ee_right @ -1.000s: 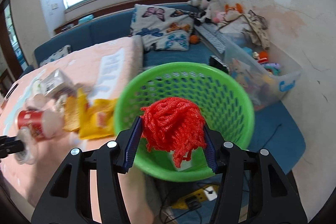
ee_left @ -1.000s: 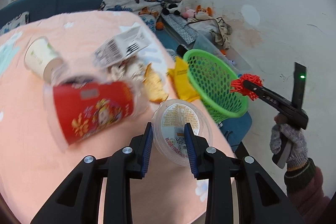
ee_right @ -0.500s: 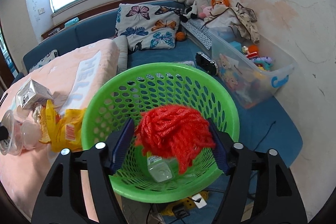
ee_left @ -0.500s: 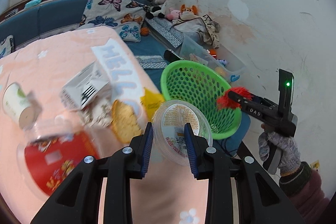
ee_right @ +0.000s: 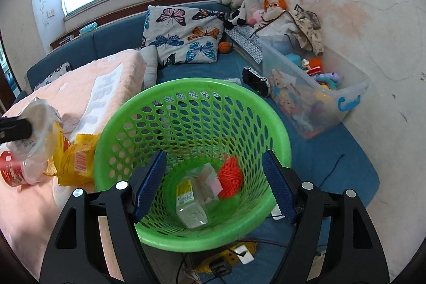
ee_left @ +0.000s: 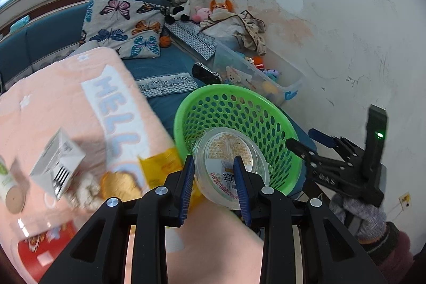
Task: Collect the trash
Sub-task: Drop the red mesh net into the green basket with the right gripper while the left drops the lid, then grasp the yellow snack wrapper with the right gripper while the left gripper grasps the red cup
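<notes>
Two grippers are seen over a green perforated basket (ee_right: 191,124) that stands beside a table covered with a pink cloth (ee_left: 66,103). The right gripper (ee_right: 214,185) is held above the basket mouth, and its jaws have just been opening; they are wide apart and nothing is between them. A red mesh net (ee_right: 230,178) is seen at the bottom of the basket, beside a clear plastic bottle (ee_right: 190,206) and a small pinkish wrapper (ee_right: 210,178). The left gripper (ee_left: 214,184) is closed on the rim of a clear plastic lid (ee_left: 230,164) with printed text, which is held at the near edge of the basket. On the pink cloth, a yellow snack bag (ee_right: 78,160), a white carton (ee_left: 57,164) and a red cup (ee_right: 12,172) are left lying.
</notes>
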`<state>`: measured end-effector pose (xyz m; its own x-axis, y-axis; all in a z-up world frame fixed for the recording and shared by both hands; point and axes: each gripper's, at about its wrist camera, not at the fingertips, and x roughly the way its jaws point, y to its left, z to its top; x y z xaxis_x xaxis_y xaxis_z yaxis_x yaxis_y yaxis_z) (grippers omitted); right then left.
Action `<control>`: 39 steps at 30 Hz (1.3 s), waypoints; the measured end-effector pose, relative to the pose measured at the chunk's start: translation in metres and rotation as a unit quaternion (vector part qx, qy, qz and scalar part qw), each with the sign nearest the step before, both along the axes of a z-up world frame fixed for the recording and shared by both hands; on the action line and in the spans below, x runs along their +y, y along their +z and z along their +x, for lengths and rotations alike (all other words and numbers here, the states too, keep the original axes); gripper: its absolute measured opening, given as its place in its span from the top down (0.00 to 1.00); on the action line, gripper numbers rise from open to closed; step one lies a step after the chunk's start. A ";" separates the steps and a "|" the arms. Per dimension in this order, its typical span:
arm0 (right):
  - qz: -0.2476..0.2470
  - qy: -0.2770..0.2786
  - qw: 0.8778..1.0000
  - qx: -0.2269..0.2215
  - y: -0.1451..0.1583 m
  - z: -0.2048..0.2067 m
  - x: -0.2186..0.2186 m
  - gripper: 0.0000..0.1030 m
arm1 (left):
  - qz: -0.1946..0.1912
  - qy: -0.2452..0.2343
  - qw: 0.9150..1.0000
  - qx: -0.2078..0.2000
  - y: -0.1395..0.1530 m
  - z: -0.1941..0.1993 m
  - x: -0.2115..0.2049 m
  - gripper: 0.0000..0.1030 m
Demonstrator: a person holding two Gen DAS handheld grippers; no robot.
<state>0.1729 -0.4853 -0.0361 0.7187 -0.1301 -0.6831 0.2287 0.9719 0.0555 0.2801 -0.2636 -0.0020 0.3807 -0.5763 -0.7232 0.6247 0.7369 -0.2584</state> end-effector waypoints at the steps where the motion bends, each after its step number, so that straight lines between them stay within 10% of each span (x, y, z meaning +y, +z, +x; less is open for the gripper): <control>1: 0.000 -0.001 1.000 -0.002 0.001 -0.004 0.000 0.28 | 0.003 -0.002 1.000 -0.001 -0.001 0.001 -0.003 0.71; 20: 0.009 -0.011 1.000 -0.017 0.009 -0.036 -0.003 0.28 | 0.050 -0.024 0.998 0.011 -0.034 0.025 -0.065 0.58; 39: 0.017 0.053 0.998 -0.033 0.023 -0.038 0.063 0.27 | 0.032 0.028 0.998 -0.051 0.009 -0.024 0.034 0.49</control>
